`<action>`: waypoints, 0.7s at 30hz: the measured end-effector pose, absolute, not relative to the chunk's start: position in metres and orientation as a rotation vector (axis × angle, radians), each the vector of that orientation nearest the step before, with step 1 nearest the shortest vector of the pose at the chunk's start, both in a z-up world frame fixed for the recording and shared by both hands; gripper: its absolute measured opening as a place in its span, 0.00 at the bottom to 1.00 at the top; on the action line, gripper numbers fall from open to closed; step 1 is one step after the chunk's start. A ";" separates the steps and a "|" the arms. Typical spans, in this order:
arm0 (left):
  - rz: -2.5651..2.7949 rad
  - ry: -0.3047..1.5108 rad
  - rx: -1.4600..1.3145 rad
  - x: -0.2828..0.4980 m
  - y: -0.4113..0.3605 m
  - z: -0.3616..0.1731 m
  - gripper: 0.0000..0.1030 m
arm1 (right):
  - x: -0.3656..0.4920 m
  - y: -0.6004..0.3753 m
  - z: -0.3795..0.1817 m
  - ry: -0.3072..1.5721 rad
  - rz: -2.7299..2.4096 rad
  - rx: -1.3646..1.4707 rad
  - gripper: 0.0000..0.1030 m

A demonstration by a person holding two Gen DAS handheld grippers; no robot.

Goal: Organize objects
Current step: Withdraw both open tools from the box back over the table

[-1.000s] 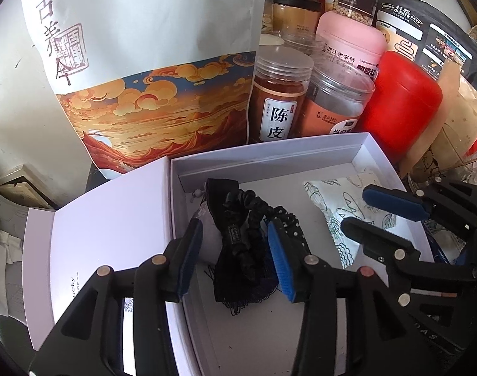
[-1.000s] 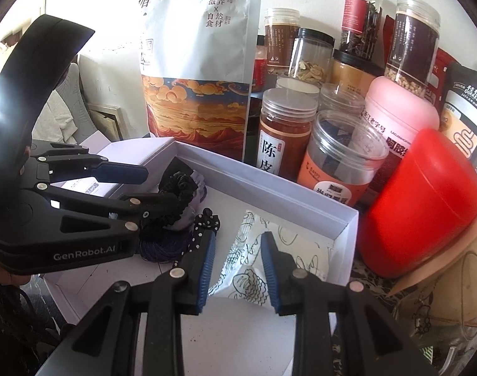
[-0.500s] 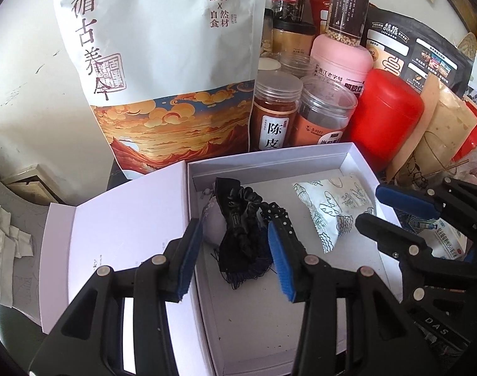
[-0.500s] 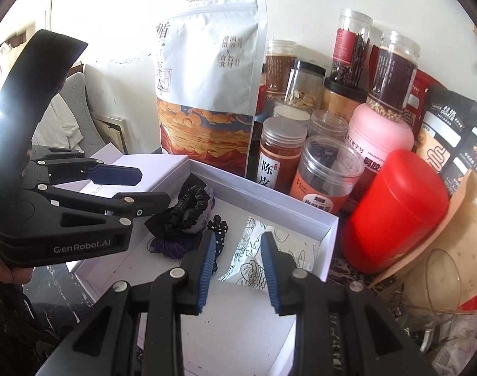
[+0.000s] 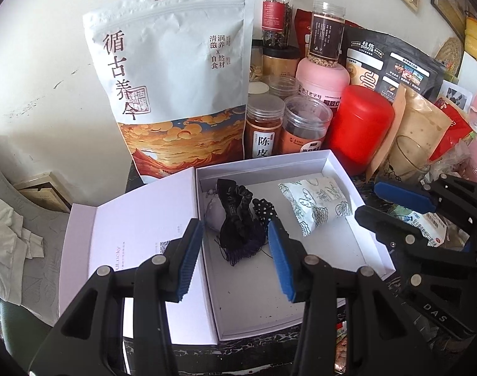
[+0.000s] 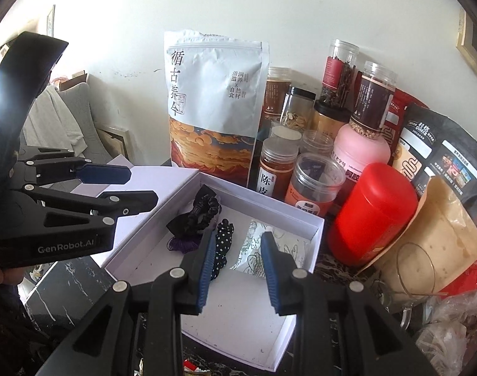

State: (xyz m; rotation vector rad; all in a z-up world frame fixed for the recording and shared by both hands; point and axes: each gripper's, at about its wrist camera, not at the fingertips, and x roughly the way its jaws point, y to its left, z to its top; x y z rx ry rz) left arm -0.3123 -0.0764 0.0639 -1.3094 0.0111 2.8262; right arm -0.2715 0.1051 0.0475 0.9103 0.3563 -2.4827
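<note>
An open white box (image 5: 329,159) (image 6: 263,202) sits on the dark marble table, its lid (image 5: 138,232) folded out to the left. Inside lie black hair scrunchies (image 5: 238,216) (image 6: 197,216), one polka-dotted (image 6: 222,244), and a white patterned sachet (image 5: 316,203) (image 6: 263,250). My left gripper (image 5: 235,250) is open and empty, above the box's near part, short of the scrunchies. My right gripper (image 6: 236,260) is open and empty, above the box in front of the sachet. Each gripper shows in the other's view: the right (image 5: 391,203), the left (image 6: 125,185).
Behind the box stand a large white pouch (image 5: 175,81), several jars (image 5: 263,125), a pink tub (image 5: 323,78) and a red canister (image 5: 360,125). Black and brown bags (image 5: 391,59) and a glass (image 6: 417,269) crowd the right. The wall is close behind.
Both grippers have pulled back and upward from the box, so the box and its contents look smaller and farther. Both stayed open. The scrunchies and sachet have not moved.
</note>
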 end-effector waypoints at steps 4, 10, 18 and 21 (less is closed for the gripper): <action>2.840 0.017 -1.283 -0.291 -0.075 0.079 0.41 | -0.251 0.109 0.062 0.360 -2.496 0.880 0.28; 2.878 0.036 -1.217 -0.252 -0.066 0.104 0.47 | -0.217 0.114 0.081 0.367 -2.511 0.842 0.28; 2.883 0.048 -1.176 -0.201 -0.052 0.130 0.48 | -0.174 0.129 0.100 0.354 -2.536 0.810 0.28; 2.889 0.050 -1.159 -0.182 -0.046 0.137 0.51 | -0.158 0.134 0.105 0.350 -2.546 0.804 0.28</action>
